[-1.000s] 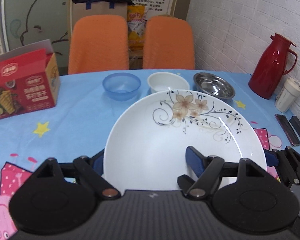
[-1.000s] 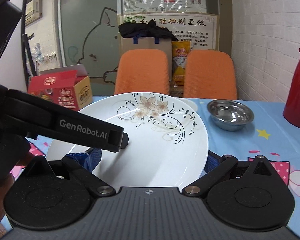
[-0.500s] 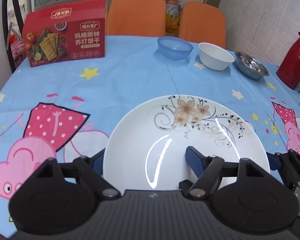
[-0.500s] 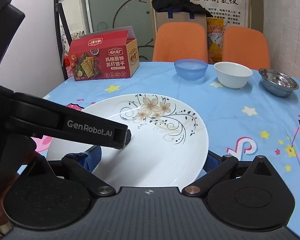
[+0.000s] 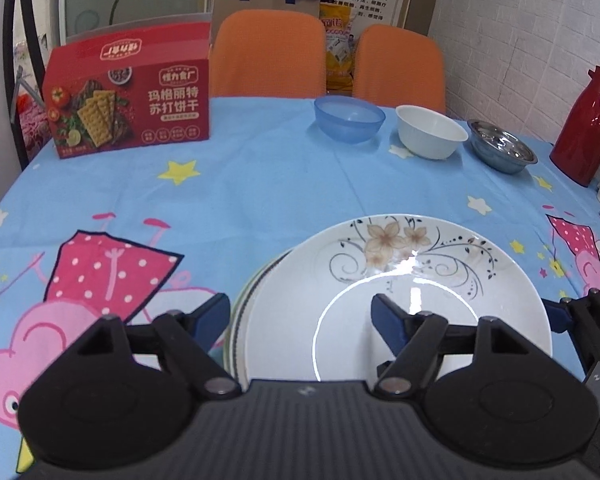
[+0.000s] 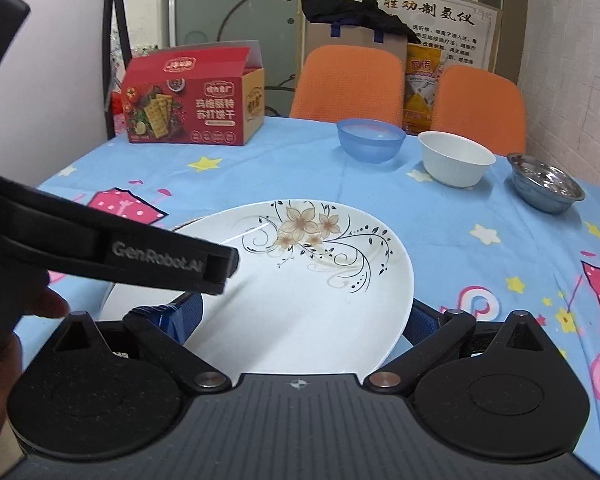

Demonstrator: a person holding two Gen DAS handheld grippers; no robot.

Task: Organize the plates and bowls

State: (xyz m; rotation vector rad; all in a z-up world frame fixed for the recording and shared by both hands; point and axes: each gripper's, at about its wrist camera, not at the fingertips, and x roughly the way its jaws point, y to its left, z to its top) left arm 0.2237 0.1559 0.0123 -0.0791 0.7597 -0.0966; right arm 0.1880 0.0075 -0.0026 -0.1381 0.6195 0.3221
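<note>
My left gripper [image 5: 300, 318] is wide open, left finger off the plate's rim, right finger over the white flowered plate [image 5: 404, 276], gripping nothing. That plate sits on a stack of plates [image 5: 242, 304] on the blue tablecloth [image 5: 260, 184]. My right gripper [image 6: 300, 320] spans the same plate [image 6: 300, 280], fingers at both rims; can't tell if it's pinching. Blue bowl [image 5: 350, 118], white bowl [image 5: 432, 132], steel bowl [image 5: 502, 152] stand in a row at the far edge
</note>
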